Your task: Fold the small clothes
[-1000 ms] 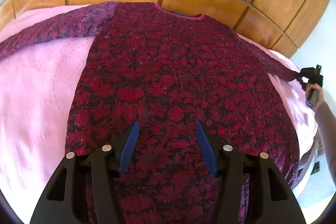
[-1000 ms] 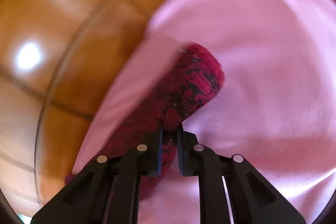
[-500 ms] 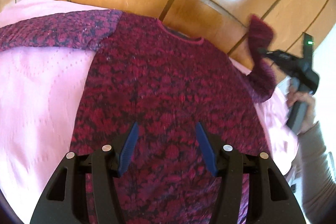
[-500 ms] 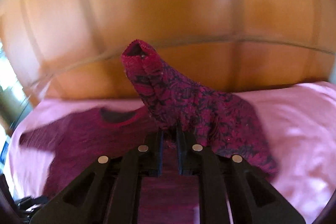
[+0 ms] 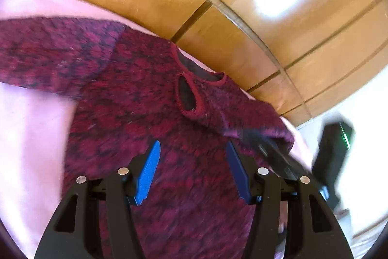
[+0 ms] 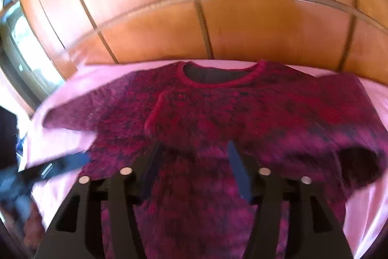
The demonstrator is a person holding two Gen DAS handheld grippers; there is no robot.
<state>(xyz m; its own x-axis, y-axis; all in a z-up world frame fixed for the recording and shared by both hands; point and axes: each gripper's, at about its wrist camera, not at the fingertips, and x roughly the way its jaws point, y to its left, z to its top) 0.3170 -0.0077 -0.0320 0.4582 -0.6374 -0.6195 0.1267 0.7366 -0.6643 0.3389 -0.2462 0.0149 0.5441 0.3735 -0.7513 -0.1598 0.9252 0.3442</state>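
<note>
Two views, both motion-blurred: from the left wrist, the left gripper (image 5: 192, 169) hovers with jaws spread and empty over the dark red floral-patterned long-sleeved top (image 5: 155, 128), which lies flat on the pink quilted bed cover (image 5: 31, 137), one sleeve cuff (image 5: 191, 98) folded in below the neckline. From the right wrist, the right gripper (image 6: 194, 169) likewise shows jaws apart, holding nothing, above the top's chest. Risk, as judged: the loosely laid sleeve may slide or bunch if the body fabric is dragged; no legible writing or labels.

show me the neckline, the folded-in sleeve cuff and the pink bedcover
neckline (image 6: 219, 74): right wrist view, dark opening inside the red collar
folded-in sleeve cuff (image 5: 188, 95): left wrist view, its dark opening
pink bedcover (image 5: 31, 128): left wrist view, bare patch
</note>
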